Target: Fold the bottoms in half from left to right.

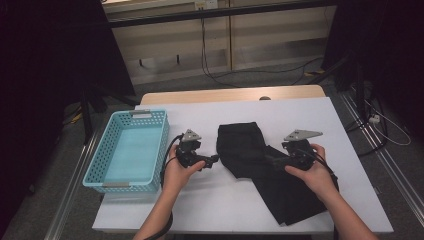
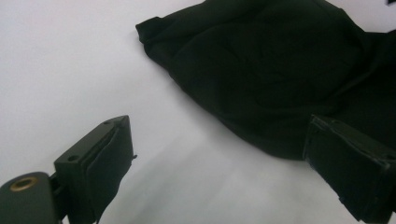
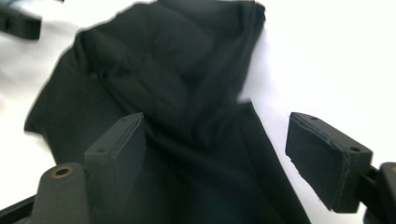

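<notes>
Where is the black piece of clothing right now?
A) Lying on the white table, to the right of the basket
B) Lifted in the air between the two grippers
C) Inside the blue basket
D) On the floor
A: the black garment lies flat on the white table, while the blue basket at the left holds nothing.

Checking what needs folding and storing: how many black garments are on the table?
1. The black garment lies on the white table, right of the blue basket, between the left tongs and under the right tongs. Folds could hide another layer.
</notes>
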